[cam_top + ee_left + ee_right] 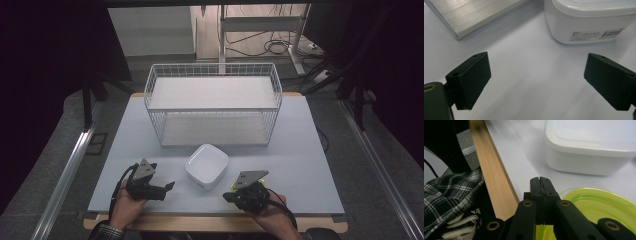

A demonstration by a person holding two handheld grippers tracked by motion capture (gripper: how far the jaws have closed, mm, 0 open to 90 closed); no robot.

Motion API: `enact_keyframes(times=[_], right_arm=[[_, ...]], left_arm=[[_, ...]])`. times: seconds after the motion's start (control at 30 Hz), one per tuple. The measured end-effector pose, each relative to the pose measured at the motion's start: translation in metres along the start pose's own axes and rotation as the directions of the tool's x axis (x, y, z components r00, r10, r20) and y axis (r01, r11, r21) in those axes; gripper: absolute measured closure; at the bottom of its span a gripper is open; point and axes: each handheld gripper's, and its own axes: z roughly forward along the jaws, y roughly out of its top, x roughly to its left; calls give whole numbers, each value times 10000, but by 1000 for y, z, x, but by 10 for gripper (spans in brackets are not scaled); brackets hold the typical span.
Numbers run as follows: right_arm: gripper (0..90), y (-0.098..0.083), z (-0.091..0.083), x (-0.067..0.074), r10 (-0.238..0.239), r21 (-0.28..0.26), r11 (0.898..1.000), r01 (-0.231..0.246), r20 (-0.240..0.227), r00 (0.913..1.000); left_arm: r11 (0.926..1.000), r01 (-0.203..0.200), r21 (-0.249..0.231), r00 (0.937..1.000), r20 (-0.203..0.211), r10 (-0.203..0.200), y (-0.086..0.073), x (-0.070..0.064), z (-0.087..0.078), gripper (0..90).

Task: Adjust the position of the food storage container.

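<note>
I am holding a yellow-green lid in my right claw, whose jaws are pressed flat together on the lid's near rim, with a strip of that translucent plastic showing between them low down in the right gripper view. The lid is lying almost level, just off the tabletop, near its front edge.

The white container this lid seems meant for is sitting in the middle of the tabletop, between my two hands and a little farther from me than either. From my right claw it is lying to the left and slightly ahead, close by but not touching; in the right gripper view its near wall is rising just beyond the lid's far edge, with a band of bare tabletop between them. It is a squarish container with rounded corners, turned so that one corner is pointing toward me, so I judge the lid will need turning to match before it can go on.

My left claw is resting on the other side, its jaws standing wide with nothing between them, aimed at the container's labelled side. Both claws are about equally near it. The wire basket is standing well behind, out of the way.
</note>
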Motion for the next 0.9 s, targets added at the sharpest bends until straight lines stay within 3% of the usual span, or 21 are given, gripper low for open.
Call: enact_keyframes(times=[0.4, 0.57, 0.7, 0.9], right_arm=[[898, -19, -27, -23, 594, 184, 9980, -610, 782, 9952], [898, -27, -38, -36, 833, 235, 9960, -866, 1164, 9897], [898, -31, -45, -43, 1012, 222, 9943, -1046, 1207, 9875], [897, -44, -61, -56, 1446, 98, 9890, -1478, 1541, 9774]], left_arm=[[10000, 0, 52, 10000, -29, 0, 0, 0, 0, 69], [10000, -5, 91, 10000, -35, 6, 0, 0, 0, 68], [9999, 30, 103, 10000, -45, -29, 0, 0, 0, 66], [9999, 18, 137, 10000, -61, -17, 0, 0, 0, 64]])
